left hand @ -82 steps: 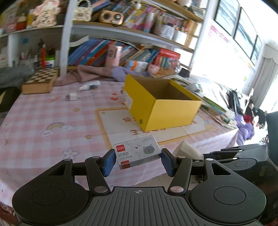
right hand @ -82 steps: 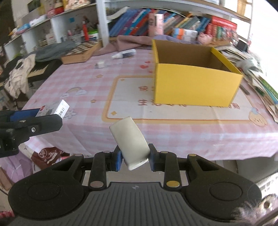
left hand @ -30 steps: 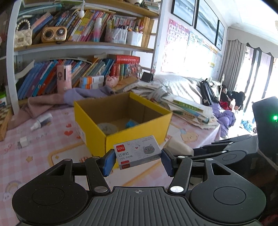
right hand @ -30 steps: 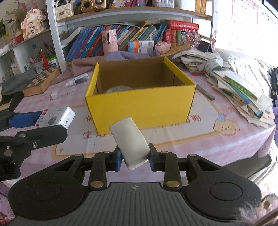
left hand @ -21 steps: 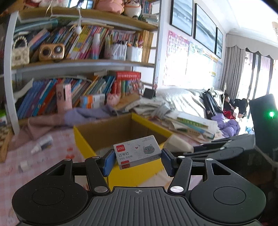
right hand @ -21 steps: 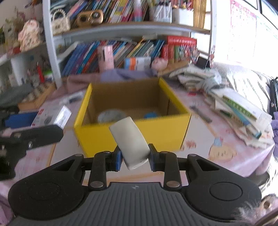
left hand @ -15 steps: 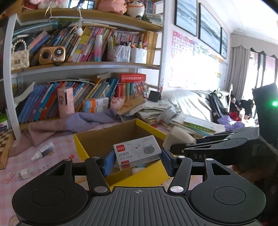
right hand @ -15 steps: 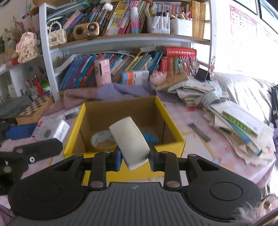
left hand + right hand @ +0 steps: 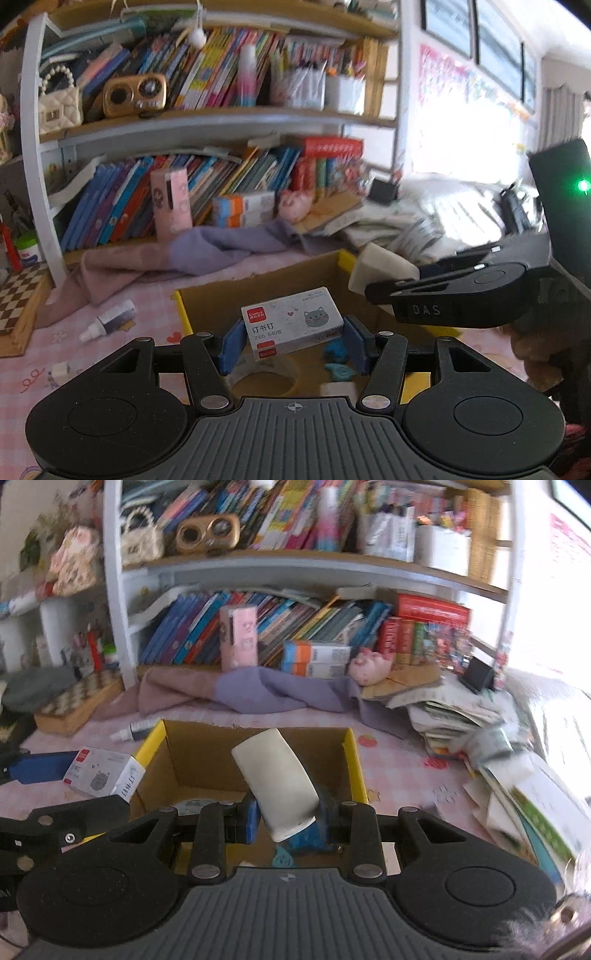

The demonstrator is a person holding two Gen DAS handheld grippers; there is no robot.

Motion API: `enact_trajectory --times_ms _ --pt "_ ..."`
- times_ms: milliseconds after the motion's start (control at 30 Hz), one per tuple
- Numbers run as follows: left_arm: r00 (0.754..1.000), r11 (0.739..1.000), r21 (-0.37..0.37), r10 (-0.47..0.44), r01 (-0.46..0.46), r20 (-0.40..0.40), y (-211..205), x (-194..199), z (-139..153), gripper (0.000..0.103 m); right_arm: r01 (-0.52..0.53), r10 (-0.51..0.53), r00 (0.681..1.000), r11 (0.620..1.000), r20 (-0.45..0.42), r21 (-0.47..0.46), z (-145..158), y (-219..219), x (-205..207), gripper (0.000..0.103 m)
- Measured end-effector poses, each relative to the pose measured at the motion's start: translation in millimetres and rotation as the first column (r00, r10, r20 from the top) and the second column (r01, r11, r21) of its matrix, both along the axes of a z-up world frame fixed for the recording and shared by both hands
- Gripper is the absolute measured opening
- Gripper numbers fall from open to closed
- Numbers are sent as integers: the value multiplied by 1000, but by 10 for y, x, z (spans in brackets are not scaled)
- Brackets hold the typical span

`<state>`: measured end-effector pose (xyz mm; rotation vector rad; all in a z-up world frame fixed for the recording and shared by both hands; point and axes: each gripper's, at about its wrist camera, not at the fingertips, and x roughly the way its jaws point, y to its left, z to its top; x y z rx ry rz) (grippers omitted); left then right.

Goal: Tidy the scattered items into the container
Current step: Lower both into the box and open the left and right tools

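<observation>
Left gripper (image 9: 293, 341) clamping staple box (image 9: 291, 325), right gripper (image 9: 286, 821) pinching white eraser (image 9: 275, 775), both hovering mid-frame over yellow box (image 9: 354, 764), awaiting release.

My left gripper (image 9: 293, 345) and right gripper (image 9: 284, 818) have moved from the desk's near edge to above the yellow box (image 9: 354, 764).

The table (image 9: 406, 749) carries a pink checked cloth. Directly on it: the yellow box (image 9: 354, 764), a small dropper bottle (image 9: 110, 319) and chessboard (image 9: 74, 701) toward the left edge, a draped cloth (image 9: 251, 690) along the far edge, stacked papers (image 9: 461, 709) toward the right edge.
</observation>
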<state>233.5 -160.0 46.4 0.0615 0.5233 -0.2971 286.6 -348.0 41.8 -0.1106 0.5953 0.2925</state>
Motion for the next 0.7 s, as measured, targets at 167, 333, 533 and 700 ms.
enact_trajectory --times_ms 167,333,533,700 --pt "996 997 75 38 -32 -83 -97 393 -139 56 -96 91 994 992 -65 -77 -155 93 471 28" --pt "983 993 99 73 -56 -169 -124 677 -312 57 -181 151 972 970 -181 -163 -411 226 827 28" --pt "967 986 160 75 -37 -242 -216 833 -496 57 -262 194 932 944 -305 -201 -654 331 1062 28" --pt "962 985 171 80 -35 -261 -268 865 -556 57 -276 200 918 942 -343 -190 -708 305 1118 28"
